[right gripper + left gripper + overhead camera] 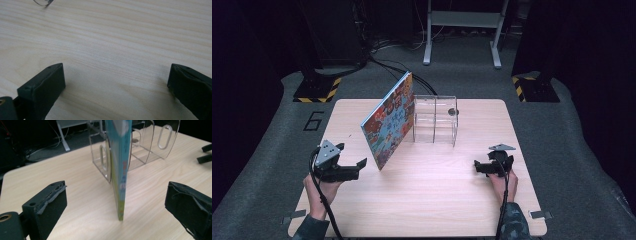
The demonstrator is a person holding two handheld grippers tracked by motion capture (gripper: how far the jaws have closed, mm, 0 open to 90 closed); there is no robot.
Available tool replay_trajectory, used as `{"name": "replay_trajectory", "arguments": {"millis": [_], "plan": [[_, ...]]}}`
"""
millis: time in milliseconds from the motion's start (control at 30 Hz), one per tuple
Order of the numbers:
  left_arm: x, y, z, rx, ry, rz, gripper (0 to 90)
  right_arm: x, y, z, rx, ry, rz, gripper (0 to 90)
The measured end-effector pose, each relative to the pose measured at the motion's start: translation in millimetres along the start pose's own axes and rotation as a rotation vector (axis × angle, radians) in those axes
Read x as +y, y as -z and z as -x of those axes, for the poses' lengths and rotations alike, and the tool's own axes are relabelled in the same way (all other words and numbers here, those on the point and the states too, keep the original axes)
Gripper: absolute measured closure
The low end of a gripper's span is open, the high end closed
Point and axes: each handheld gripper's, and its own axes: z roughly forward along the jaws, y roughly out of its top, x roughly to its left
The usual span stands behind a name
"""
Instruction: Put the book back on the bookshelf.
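Left gripper (357, 166) sits at the table's (427, 200) left side, held from below by the left hand (319, 192), jaws spread wide and holding nothing. In the left gripper view both black pads (53, 202) stand well apart with the book's (120, 170) spine edge between them, farther off, touching neither. The book (388, 121) stands on its lower edge on the wood, tilted, its top leaning back against the left wall of the clear acrylic rack (435, 119); colourful patterned cover faces the left front. Left gripper is near the book's lower front corner, not touching. The rack sits just right of the book, at table centre toward the far edge, upright, with oval cut-outs (165, 137) in its dividers; its compartments look empty. A small dark round item at the rack's far right top corner is too small to identify. Right gripper (479, 167) is at the table's right side in the right hand (501, 181), well apart from the rack and book; jaws spread, only bare wood between them in the right gripper view.
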Motion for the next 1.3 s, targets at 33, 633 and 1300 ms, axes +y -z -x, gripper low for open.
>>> {"name": "replay_trajectory", "arguments": {"millis": [33,633,1300], "plan": [[-5.1,-0.2,-0.5,0.003,0.001,-0.007,3.7,0.3,0.3,-0.6,-0.001,-0.007,-0.007,0.8],[-102.1,-15.3,-21.2,0.071,0.078,-0.24,0.0,0.0,0.2,-1.5,0.003,-0.001,-0.003,0.5],[-128.7,-24.2,-27.6,0.078,0.097,-0.301,0.0,-0.2,0.3,-1.2,0.002,0.01,-0.006,0.4]]}}
